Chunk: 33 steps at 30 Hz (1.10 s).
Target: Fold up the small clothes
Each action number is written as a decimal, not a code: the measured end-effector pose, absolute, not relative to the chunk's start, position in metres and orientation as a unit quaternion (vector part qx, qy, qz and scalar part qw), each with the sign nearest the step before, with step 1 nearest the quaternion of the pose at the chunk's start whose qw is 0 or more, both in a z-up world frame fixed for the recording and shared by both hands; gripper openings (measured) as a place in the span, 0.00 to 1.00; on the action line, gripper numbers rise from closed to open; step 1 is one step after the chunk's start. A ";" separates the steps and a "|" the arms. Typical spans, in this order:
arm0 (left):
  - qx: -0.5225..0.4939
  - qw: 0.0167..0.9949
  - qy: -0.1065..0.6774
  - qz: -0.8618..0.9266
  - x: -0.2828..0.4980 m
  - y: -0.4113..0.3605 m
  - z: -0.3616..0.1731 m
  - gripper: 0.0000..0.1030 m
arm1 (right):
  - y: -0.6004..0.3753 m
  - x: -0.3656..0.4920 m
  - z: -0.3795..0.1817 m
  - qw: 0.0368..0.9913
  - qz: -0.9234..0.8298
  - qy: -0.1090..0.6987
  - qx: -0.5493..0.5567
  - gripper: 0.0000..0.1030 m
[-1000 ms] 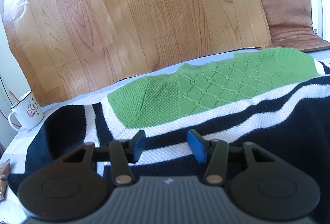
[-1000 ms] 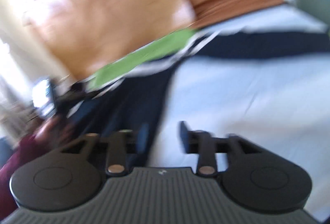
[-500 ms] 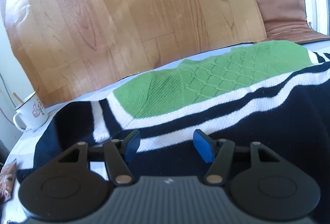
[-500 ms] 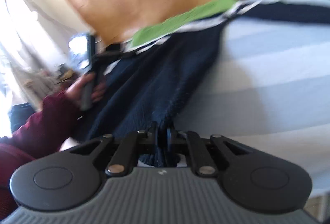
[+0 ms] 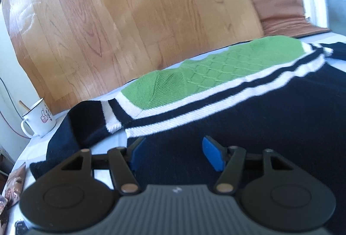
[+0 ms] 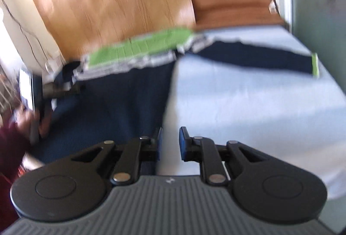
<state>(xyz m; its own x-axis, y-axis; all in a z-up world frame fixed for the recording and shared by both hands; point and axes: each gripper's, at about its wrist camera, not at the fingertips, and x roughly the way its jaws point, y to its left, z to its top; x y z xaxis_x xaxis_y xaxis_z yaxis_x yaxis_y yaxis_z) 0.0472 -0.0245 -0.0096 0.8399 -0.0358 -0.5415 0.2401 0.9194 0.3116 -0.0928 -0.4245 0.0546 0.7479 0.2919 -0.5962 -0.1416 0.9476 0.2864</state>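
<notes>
R gripper (image 6: 170, 144) jaws just reopening narrow, letting go of sweater (image 6: 121, 100) hem; L gripper (image 5: 173, 155) hovering wide, empty — regrasp likely next.

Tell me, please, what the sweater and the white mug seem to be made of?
The sweater looks like soft matte knitted yarn: a raised diamond pattern and ribbed stitches show. The mug looks like glossy enamel or ceramic: a thin dark rim and a smooth shine; which, I cannot tell.
</notes>
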 end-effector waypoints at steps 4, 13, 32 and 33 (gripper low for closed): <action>0.158 0.947 0.266 -0.090 0.033 -0.013 0.000 0.58 | -0.391 -0.053 0.057 0.926 0.155 0.327 0.106 0.20; -0.031 0.971 0.201 -0.123 -0.058 0.092 0.060 0.62 | -0.229 0.078 0.073 0.871 0.342 0.343 0.082 0.25; -0.142 0.961 0.156 -0.179 -0.139 0.177 0.052 0.76 | -0.034 0.168 0.020 0.769 0.413 0.465 0.144 0.08; -0.143 0.961 0.155 -0.181 -0.135 0.176 0.052 0.76 | -0.044 0.168 0.036 0.777 0.421 0.454 0.113 0.08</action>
